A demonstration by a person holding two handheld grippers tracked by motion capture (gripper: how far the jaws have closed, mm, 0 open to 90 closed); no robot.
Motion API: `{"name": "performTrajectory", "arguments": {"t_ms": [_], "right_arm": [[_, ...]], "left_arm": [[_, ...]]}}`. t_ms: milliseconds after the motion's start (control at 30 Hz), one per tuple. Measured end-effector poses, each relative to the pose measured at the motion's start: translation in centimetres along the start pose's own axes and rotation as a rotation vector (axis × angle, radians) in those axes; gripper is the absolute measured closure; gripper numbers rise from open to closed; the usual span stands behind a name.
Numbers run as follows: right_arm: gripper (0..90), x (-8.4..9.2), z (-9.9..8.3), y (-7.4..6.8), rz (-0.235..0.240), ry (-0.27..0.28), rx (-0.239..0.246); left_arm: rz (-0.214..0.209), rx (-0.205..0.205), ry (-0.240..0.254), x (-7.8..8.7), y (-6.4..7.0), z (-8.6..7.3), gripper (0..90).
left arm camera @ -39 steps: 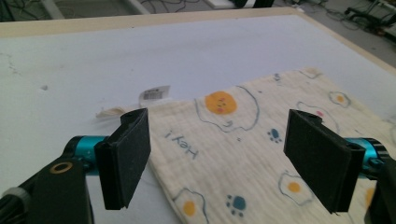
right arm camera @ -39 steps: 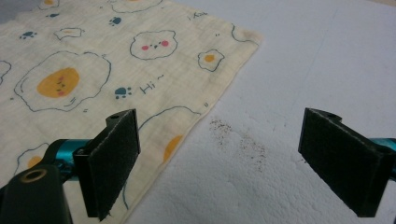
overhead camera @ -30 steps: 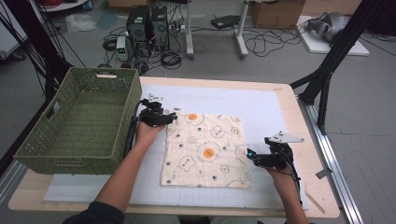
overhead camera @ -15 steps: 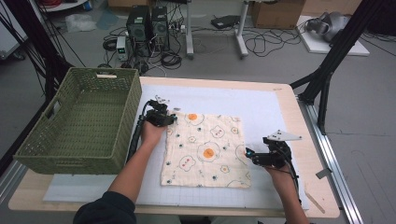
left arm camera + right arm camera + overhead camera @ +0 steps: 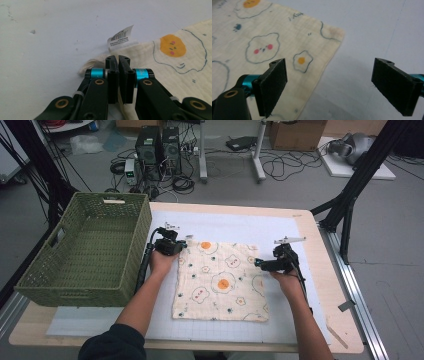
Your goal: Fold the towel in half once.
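Now left gripper (image 5: 118,65) clenched on the cloth (image 5: 222,280) at its far-left corner by the tag (image 5: 120,39); right gripper (image 5: 337,85) released, jaws wide, straddling the cloth's right edge.

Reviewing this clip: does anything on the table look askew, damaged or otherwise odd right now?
Only a small thing: the cloth lies flat except its far left corner, bunched up where the left gripper is shut on it, with the label sticking up. The right gripper is open over the right edge. The basket sits upright, undamaged.
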State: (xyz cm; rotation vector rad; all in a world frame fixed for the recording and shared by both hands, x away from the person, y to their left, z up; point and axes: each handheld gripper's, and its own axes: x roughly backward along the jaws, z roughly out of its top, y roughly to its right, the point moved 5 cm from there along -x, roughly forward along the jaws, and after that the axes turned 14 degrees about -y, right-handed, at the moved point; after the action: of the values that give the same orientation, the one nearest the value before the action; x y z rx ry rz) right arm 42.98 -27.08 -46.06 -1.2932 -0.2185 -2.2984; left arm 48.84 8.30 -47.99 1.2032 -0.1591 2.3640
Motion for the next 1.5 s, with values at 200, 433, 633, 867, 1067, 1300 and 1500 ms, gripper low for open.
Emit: {"name": "performTrajectory", "arguments": {"t_ms": [200,433,633,867,1067,1300,1500], "right_arm": [[28.6,-1.0,2.4,1.3,-0.010,0.003,-0.029],[51.3,-3.2,3.4,1.1,-0.017,-0.021,-0.005],[57.4,-4.8,4.7,0.3,-0.080,-0.072,0.042],[85.3,-4.9,4.8,-0.1,-0.044,-0.069,0.054],[85.6,-4.0,5.5,-0.2,-0.086,0.001,0.091],[85.6,-2.1,6.3,0.3,-0.069,0.124,0.061],[85.4,-1.1,6.0,-0.2,-0.010,0.128,0.086]], "left_arm": [[-0.012,0.004,-0.005,0.1,-0.1,-0.1,85.7],[-0.025,0.031,-0.004,0.1,-0.1,-0.1,85.7],[-0.035,0.029,-0.011,0.2,-0.2,-0.2,85.7],[-0.070,0.073,-0.021,0.4,-0.5,-0.4,86.1],[-0.065,0.082,0.093,1.8,-0.9,0.7,86.3],[-0.082,0.079,0.172,2.9,-1.0,1.3,86.3],[-0.087,0.014,0.152,3.9,0.0,1.1,86.1]]}}
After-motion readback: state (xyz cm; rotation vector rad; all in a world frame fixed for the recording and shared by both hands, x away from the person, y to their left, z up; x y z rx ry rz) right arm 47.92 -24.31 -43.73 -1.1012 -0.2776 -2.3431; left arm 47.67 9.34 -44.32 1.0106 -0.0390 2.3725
